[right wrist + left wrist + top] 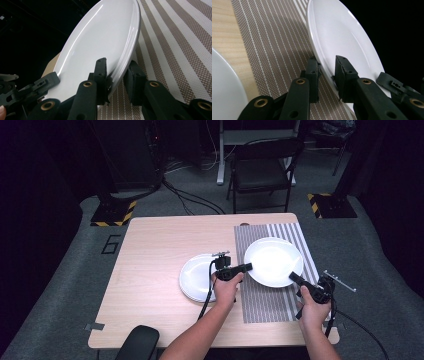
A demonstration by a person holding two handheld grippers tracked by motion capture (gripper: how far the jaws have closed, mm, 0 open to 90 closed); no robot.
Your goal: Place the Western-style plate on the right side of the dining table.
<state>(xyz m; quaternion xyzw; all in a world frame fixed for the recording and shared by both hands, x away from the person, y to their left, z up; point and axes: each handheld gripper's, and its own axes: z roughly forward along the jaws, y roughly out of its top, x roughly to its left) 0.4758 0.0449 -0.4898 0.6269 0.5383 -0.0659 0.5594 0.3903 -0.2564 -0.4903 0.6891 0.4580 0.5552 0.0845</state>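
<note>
Seen from above: a white dinner plate (273,261) held over a grey striped placemat (267,307) on the right half of a pale wooden table (150,270).

Gripped from 2 opposite sides. Left gripper (248,267) pinched onto the plate's left rim; right gripper (292,277) pinched onto its near right rim. Both pairs of jaws nearly pressed together, with just the thin rim between the pads.

In the left gripper view, 1 jaw above the rim and 1 below, the plate (342,37) slanting away over the placemat (274,45). Same clamp in the right gripper view, the plate (100,42) tilted against the stripes (175,50).

Probably held by 2 edges to keep the smooth plate level and stop it slipping.

Just left of the placemat, a short stack of matching white plates (196,279) on the bare wood, touching nothing held. Whether the carried plate rested on the mat or hung slightly above it could not be told.
</note>
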